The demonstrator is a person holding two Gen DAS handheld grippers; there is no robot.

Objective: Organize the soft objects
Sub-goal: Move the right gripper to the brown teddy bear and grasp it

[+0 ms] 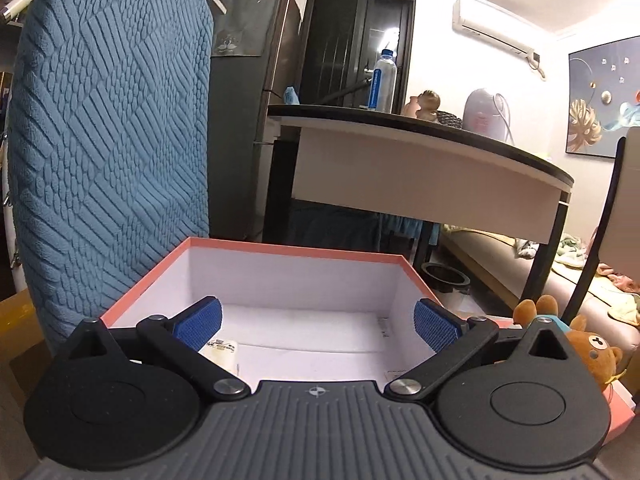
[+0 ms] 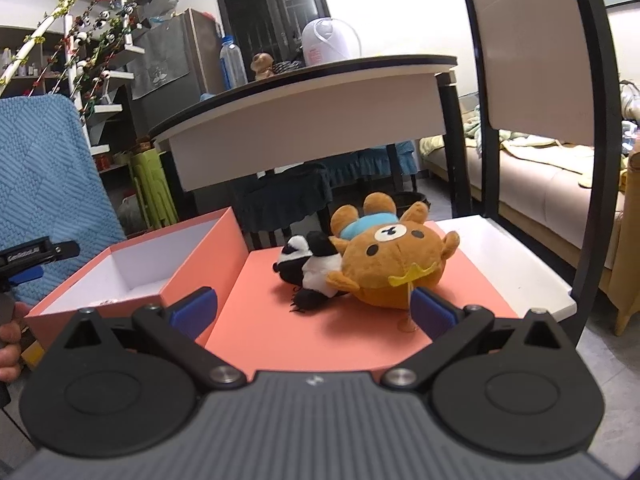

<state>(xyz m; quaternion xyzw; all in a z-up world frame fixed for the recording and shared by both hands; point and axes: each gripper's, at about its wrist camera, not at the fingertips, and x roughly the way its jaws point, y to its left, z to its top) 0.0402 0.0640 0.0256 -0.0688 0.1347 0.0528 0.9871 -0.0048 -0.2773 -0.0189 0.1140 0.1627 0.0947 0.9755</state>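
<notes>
Right claw spread wide, empty, facing brown bear and panda plush lying on pink lid. Left claw likewise agape above open box, apparently readied as receptacle.

Lit warmly and dimly from indoor lamps. White glare on the dark door behind the bottle. Strong fisheye bending at edges, black vignette in corners; slightly soft overall.
</notes>
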